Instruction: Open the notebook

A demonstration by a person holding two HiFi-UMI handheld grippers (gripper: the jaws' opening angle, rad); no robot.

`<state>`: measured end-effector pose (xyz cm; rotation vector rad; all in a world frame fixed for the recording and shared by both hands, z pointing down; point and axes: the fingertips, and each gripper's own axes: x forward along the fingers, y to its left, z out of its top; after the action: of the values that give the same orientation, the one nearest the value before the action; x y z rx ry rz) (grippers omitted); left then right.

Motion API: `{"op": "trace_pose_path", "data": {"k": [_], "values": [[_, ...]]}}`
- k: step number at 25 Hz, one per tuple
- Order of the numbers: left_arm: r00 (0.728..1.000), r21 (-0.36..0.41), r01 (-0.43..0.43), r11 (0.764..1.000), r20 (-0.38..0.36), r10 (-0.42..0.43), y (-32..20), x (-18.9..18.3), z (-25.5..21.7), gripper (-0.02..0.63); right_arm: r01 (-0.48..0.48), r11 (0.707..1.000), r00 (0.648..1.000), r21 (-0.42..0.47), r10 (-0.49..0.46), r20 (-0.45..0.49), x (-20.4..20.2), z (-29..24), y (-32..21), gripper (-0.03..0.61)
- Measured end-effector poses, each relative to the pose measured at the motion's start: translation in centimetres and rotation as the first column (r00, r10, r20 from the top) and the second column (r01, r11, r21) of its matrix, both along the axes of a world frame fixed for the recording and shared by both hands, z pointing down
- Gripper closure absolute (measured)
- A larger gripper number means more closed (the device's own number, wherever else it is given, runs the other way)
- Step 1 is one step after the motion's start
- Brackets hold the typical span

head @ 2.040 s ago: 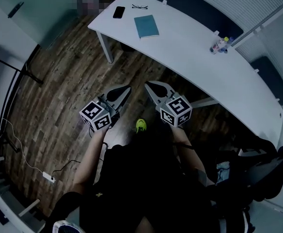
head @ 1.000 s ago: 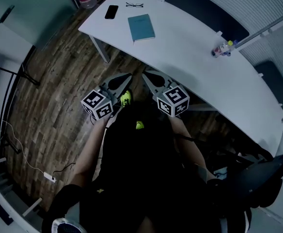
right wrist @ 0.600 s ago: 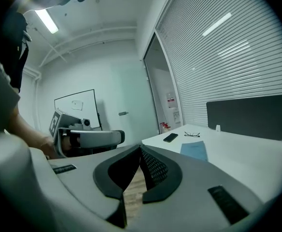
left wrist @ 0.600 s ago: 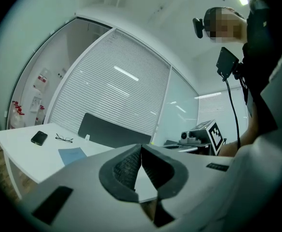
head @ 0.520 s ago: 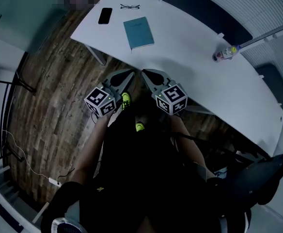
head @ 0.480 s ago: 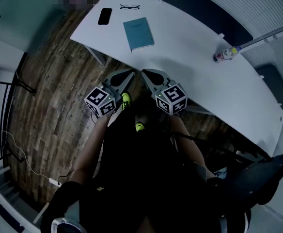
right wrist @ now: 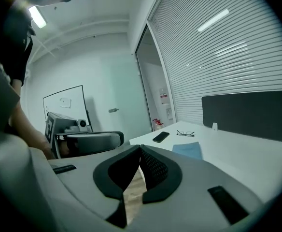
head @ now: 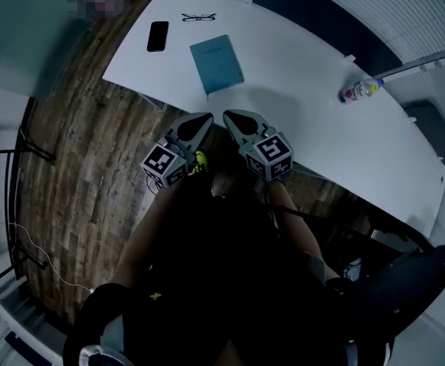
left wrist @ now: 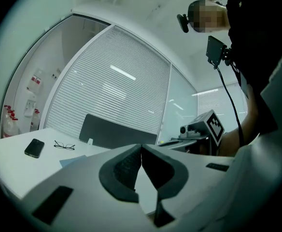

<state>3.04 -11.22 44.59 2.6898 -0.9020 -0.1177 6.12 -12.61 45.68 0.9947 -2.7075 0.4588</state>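
A closed blue notebook [head: 216, 64] lies flat on the white table [head: 299, 105], near its front edge. The right gripper view shows the notebook [right wrist: 188, 150] ahead and to the right; in the left gripper view only a corner of the notebook [left wrist: 71, 160] shows above the jaws. My left gripper [head: 204, 118] and right gripper [head: 228, 116] hover side by side just short of the table's front edge, below the notebook. Both are shut with nothing between their jaws. The left gripper [left wrist: 141, 148] and the right gripper [right wrist: 140, 150] each show their pads pressed together.
A black phone [head: 158, 36] and a pair of glasses [head: 198, 17] lie on the table's left end, beyond the notebook. A small bottle [head: 357, 91] lies at the right. Dark panels line the table's far side. Wooden floor is at the left.
The person has stepped closer to the table. Both grippers have moved forward together and now reach the table's front edge, still shut. The notebook has not moved.
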Motion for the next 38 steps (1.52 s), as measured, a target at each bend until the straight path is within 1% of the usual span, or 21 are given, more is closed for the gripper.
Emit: {"op": "trace_pose_path", "data": {"k": [5,8,12,15,19,23,26,33,36,38], "values": [[1.0,-0.013,-0.024,1.0,-0.015,0.024,-2.3,-0.1,0.3,0.594,-0.023,1.0,1.0,0.014,0.024,-0.015,-0.7,0.4,-2.5,0.578],[1.0,-0.008,-0.021,1.0,-0.015,0.021,-3.6,-0.5,0.7,0.594,-0.029,1.0,0.999,0.003,0.029,-0.021,-1.0,0.9,-3.6,0.578],[1.0,-0.036,-0.014,0.999,-0.021,0.013,-4.7,-0.6,1.2,0.594,-0.034,0.999,0.999,-0.014,0.033,-0.032,-0.9,1.5,-4.8,0.578],[1.0,-0.043,-0.011,0.999,-0.014,0.01,-5.3,-0.4,1.9,0.594,-0.019,1.0,0.998,-0.015,0.018,-0.059,-0.6,2.0,-6.0,0.578],[1.0,-0.033,-0.004,0.999,0.008,0.004,-6.3,-0.3,3.6,0.594,-0.029,0.998,0.999,-0.051,0.026,-0.047,-0.3,3.4,-7.4,0.575],[1.0,-0.044,0.01,0.999,0.02,-0.009,-7.3,0.1,4.4,0.594,-0.014,0.997,0.998,-0.074,0.009,-0.068,0.0,4.7,-8.7,0.543],[0.999,-0.036,0.02,0.999,0.031,-0.019,-7.9,0.2,5.0,0.594,-0.008,0.994,0.997,-0.105,0.0,-0.074,0.2,5.8,-9.6,0.529],[0.999,-0.068,0.026,0.997,0.035,-0.024,-9.3,1.0,7.7,0.594,-0.01,0.986,0.995,-0.165,-0.006,-0.097,0.6,8.4,-11.4,0.499],[0.999,-0.106,0.045,0.993,0.031,-0.042,-10.1,1.0,8.7,0.536,-0.005,0.986,0.993,-0.168,-0.015,-0.121,0.7,9.4,-11.9,0.486],[0.998,-0.124,0.063,0.99,0.038,-0.058,-10.7,0.7,9.3,0.526,0.002,0.984,0.991,-0.176,-0.025,-0.133,0.7,10.2,-12.2,0.477]]}}
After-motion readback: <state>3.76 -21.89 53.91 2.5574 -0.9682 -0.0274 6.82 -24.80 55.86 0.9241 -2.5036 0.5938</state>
